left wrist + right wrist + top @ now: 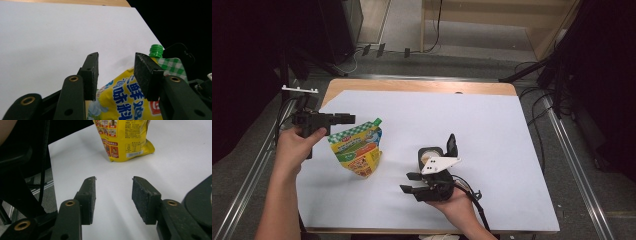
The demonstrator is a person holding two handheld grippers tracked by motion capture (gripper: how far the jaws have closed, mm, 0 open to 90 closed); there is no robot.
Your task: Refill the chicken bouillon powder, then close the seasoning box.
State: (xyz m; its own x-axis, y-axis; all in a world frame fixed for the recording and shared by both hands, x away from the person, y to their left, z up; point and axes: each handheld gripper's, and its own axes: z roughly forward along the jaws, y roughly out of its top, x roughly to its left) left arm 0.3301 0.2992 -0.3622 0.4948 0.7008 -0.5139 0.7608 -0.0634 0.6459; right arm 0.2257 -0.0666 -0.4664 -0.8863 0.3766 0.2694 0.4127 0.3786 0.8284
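my left gripper [116,72] hovers just above the yellow spouted pouch [357,147], jaws parted with nothing pressed between the pads; the pouch's top edge sits below and behind them, and its green cap [156,50] pokes up past the right-hand pad. the pouch stands upright on the white sheet [492,125], toward my left side. my right gripper [113,197] rests low on the sheet, well apart from the pouch, its jaws also apart and holding nothing. as i judge it, no grip is made yet: the pouch stands free, and closing on its top and lifting are what is left.
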